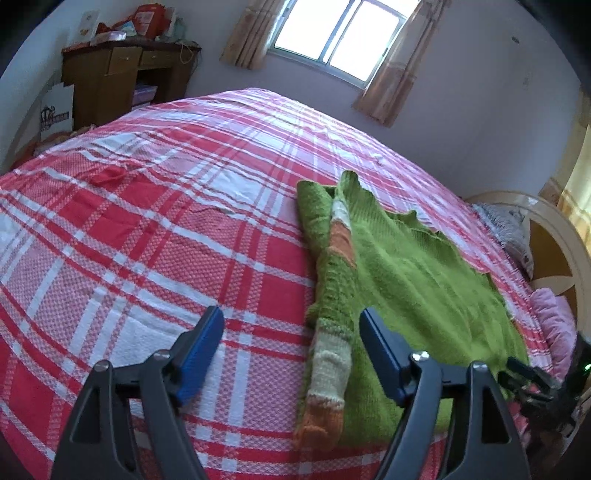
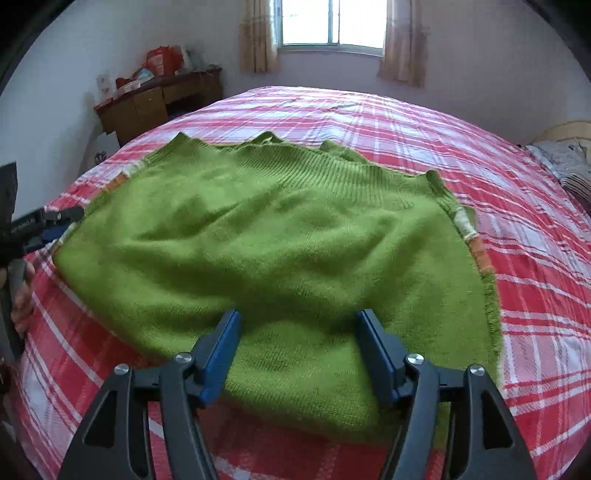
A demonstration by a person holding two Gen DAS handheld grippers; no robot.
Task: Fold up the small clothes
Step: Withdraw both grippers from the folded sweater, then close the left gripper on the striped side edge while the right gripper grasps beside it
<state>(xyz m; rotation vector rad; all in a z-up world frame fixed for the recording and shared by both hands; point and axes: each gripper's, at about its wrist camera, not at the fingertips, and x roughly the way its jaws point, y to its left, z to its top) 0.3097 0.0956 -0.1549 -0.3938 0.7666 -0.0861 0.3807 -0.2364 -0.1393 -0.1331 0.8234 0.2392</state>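
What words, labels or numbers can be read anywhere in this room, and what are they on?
None can be read for certain.
White paper bag beside the desk: a dark printed band, too blurred to read.
Red packages on the desk: markings too small to read.
Left gripper, seen from the right camera: pale lettering along its side, too blurred to read.
Green sweater: no label shows.

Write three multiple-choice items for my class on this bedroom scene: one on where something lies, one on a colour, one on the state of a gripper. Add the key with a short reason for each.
1. Where does the sweater lie?
A. on the plaid bedspread
B. on the wooden desk
C. on the floor

2. What colour is the sweater's body?
A. blue
B. green
C. grey

3. How is the right gripper?
A. shut on the sweater
B. open, holding nothing
C. out of view

Key: 1 A, the knit is spread on the red and white plaid; 2 B, the body is green, with orange and cream bands on the sleeve; 3 B, its blue pads stand apart above the cloth.
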